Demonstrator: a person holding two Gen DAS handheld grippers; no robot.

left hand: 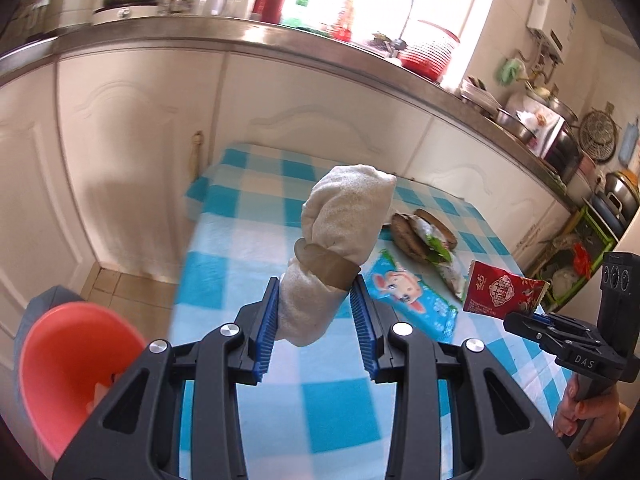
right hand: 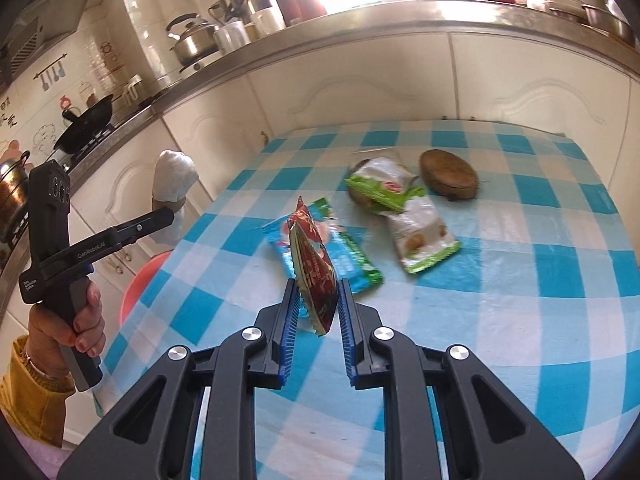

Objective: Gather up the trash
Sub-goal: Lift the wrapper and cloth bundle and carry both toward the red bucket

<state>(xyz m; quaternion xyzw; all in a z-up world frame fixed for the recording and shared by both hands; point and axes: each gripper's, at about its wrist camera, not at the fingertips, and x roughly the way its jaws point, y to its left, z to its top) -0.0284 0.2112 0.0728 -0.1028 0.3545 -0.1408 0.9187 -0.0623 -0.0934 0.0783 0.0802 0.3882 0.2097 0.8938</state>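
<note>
The left gripper (left hand: 316, 292) holds a white cloth bundle (left hand: 340, 220), bound with a tan band (left hand: 326, 266), its fingers (left hand: 267, 320) closed on the lower end so the bundle stands up above the bench (left hand: 320, 400). From the right wrist view the same bundle (right hand: 174, 178) hangs off the bench's left edge, over a pink bin (right hand: 140, 284) on the floor; the bin (left hand: 68, 360) also shows at lower left in the left view.

The right gripper (right hand: 318, 304) has its fingers (right hand: 290, 312) closed on a red wrapper (right hand: 314, 276), lifted clear of the checked cloth. In the left view that wrapper (left hand: 500, 290) juts from the right gripper (left hand: 532, 318).

On the bench lie a blue wrapper (right hand: 344, 256), a green-and-white wrapper (right hand: 424, 232), another green wrapper (right hand: 380, 184) on a brown disc, and a second brown disc (right hand: 448, 174) just beside it.
</note>
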